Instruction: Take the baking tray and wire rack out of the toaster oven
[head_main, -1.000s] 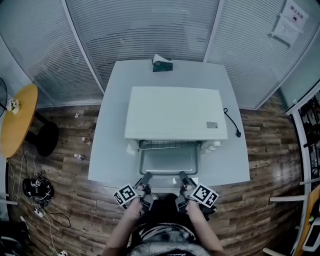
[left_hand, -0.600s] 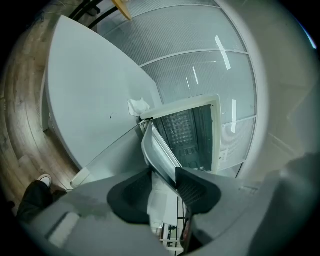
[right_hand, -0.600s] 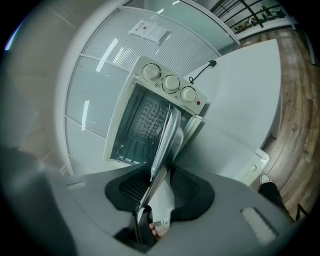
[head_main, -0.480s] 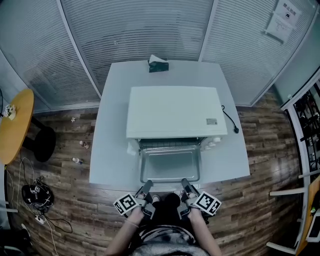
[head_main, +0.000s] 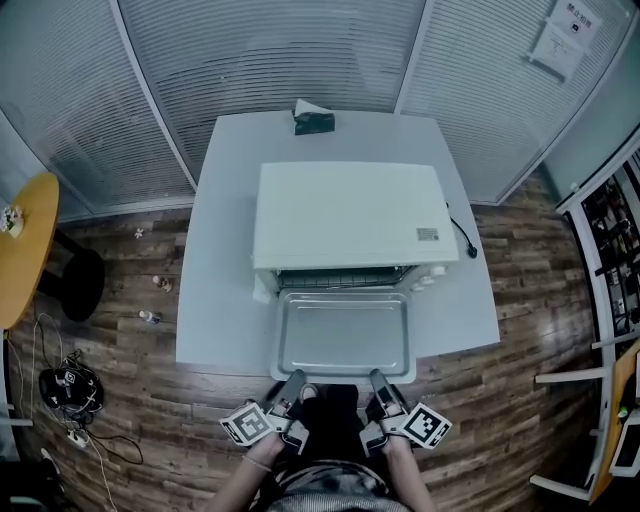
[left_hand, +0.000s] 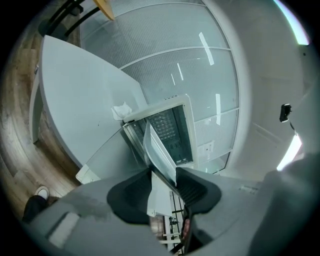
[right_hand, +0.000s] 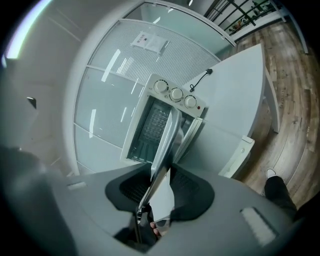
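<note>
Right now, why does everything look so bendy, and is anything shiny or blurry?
Head view: the wide lens bows the blinds outward, mostly sharp. Left gripper view: fisheye curves the table; light streaks glare on the glass wall. Right gripper view: same bending, the baking tray blurs up close.

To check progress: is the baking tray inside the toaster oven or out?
Mostly out: the baking tray juts from the toaster oven, its near edge clamped by the left gripper and right gripper.

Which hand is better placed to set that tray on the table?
Probably left. The left gripper and right gripper clamp the baking tray at its rim, but the table has more bare room on the left; the cord lies right.
</note>
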